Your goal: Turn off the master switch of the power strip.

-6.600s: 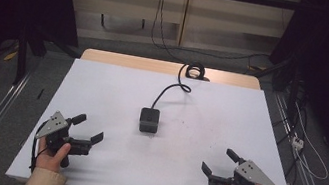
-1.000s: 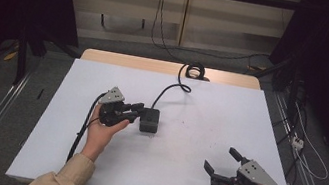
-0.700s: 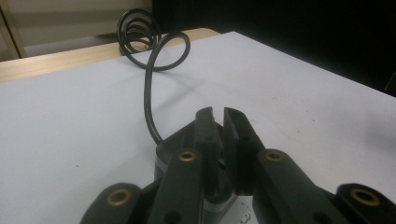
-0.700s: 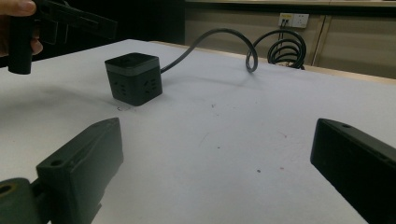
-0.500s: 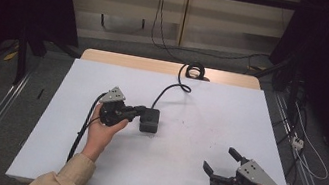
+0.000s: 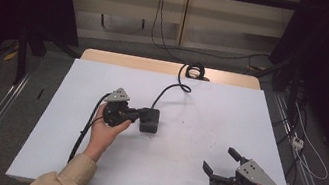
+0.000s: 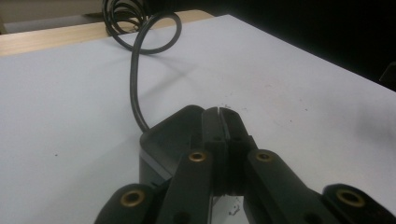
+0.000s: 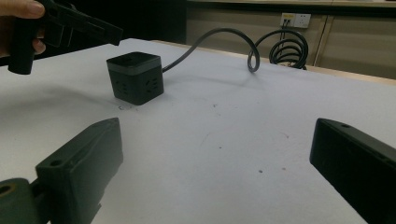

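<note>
The left gripper (image 6: 138, 114) has closed its jaws over the unlabelled socket cube (image 6: 149, 120).

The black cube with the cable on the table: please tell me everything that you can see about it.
The black cube is a small power-socket block, seemingly of matte plastic, with a grey band below its top and socket holes on its side faces. It stands upright on the white table, a little left of the middle. A thick dark cable runs from its far side to a coil at the table's far edge. The left gripper, jaws shut, has its tips at the cube's top left edge; actual contact cannot be confirmed.
</note>
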Motion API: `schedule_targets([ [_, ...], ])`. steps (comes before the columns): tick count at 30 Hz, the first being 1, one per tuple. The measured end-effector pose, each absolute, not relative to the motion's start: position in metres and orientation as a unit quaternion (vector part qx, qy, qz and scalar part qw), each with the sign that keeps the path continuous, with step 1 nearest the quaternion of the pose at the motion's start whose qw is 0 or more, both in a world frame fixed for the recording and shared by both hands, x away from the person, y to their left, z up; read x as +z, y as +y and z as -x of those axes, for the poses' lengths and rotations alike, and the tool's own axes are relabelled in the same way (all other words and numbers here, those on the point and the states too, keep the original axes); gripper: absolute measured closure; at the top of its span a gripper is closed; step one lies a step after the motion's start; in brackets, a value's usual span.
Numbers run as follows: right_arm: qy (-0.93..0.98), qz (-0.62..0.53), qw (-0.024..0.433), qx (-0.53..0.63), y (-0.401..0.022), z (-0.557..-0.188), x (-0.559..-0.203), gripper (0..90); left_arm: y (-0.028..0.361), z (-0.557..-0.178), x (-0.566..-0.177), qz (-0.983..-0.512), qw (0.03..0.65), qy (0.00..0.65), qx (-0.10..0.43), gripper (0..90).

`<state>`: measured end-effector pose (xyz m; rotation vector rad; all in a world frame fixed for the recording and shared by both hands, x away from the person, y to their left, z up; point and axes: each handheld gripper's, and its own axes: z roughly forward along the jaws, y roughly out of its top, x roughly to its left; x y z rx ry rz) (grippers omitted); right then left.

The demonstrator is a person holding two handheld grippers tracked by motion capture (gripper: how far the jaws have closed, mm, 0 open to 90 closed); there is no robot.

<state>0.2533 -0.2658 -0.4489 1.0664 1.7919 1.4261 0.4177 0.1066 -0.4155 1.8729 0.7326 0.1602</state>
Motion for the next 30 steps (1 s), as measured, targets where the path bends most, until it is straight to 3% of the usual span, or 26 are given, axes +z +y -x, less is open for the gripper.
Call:
schedule_targets([
  [30,0.675,-0.403,0.301,0.539,-0.267,-0.253,-0.449,2.5,0.095,-0.419,-0.422,-0.808,0.500,0.301,0.082,90.0],
])
